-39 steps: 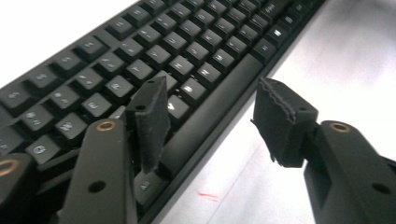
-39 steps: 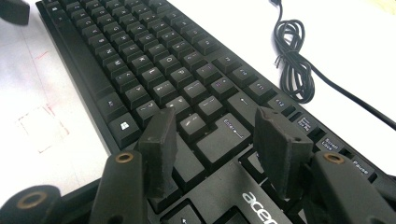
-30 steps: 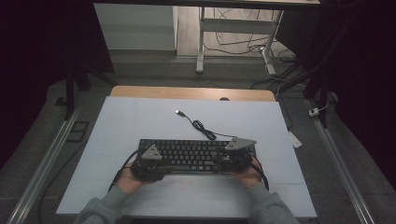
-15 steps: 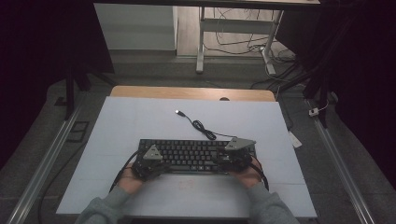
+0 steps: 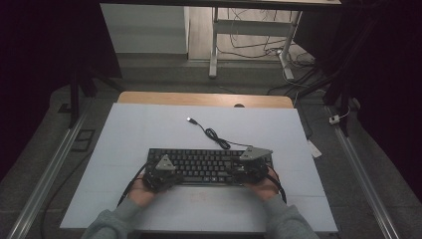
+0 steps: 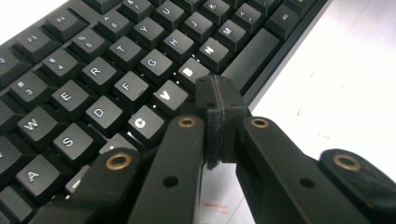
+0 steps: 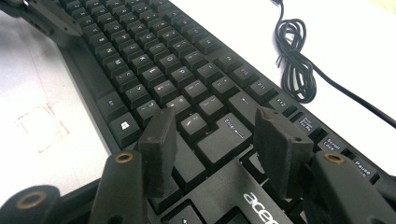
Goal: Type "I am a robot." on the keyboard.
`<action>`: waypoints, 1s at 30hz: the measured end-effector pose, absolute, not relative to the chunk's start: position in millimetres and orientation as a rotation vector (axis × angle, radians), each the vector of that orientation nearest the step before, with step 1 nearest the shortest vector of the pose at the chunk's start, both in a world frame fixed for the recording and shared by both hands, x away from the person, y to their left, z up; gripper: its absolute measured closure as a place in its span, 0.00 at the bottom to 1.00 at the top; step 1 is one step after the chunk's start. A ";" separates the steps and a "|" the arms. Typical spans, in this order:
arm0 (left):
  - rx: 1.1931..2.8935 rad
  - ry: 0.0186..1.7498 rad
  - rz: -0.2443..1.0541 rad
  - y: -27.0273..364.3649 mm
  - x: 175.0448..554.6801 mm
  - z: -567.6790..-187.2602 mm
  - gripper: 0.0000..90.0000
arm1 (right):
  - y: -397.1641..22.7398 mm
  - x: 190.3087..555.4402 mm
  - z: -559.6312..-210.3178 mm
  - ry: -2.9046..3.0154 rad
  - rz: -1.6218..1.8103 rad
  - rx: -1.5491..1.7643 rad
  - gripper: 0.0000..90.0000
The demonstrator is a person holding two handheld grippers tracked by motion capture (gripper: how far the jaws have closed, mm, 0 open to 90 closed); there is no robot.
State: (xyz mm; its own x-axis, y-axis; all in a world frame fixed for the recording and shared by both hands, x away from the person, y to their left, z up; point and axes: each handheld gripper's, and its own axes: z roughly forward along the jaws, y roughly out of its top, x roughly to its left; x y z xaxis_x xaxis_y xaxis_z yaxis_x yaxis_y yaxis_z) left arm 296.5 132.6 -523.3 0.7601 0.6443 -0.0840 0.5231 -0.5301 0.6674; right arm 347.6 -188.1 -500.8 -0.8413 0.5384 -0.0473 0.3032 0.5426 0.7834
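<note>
I had the black keyboard [image 5: 206, 165] lying near the front of the white table [image 5: 149, 124], with a claw at each end. Its cable [image 5: 215, 135] ran off the back edge in a small coiled bundle and ended in a loose plug [image 5: 190, 119] farther up the table, well apart from both hands. Beyond the table stood a desk frame [image 5: 214, 45] with wires on the floor; nothing lay between the claws and the keys.

My left claw [image 6: 215, 100] was fully closed, pads pressed together with nothing between them, its tip over the front edge of the keyboard just beside the B key [image 6: 187, 72] and the space bar [image 6: 252, 53]. My right claw [image 7: 212, 130] stood partly open, one jaw either side of the Enter key [image 7: 229, 135], gripping nothing that I could see.

Compared with a second earlier, the left claw's jaws had closed up; the keyboard, the cable and the right claw sat as they had.
</note>
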 end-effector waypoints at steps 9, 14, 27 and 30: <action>2.190 0.880 0.263 141.0 294.0 -512.3 0.99 | -188.7 347.8 -500.4 2.498 1.190 0.699 0.55; 2.132 0.895 0.269 151.6 292.3 -502.7 0.92 | -188.8 347.7 -500.3 2.496 1.190 0.699 0.55; 2.043 1.042 0.312 179.2 298.1 -497.2 0.50 | -189.1 347.6 -500.0 2.496 1.192 0.698 0.55; 2.039 1.070 0.313 183.7 299.8 -498.4 0.48 | -189.3 347.6 -500.0 2.495 1.193 0.697 0.55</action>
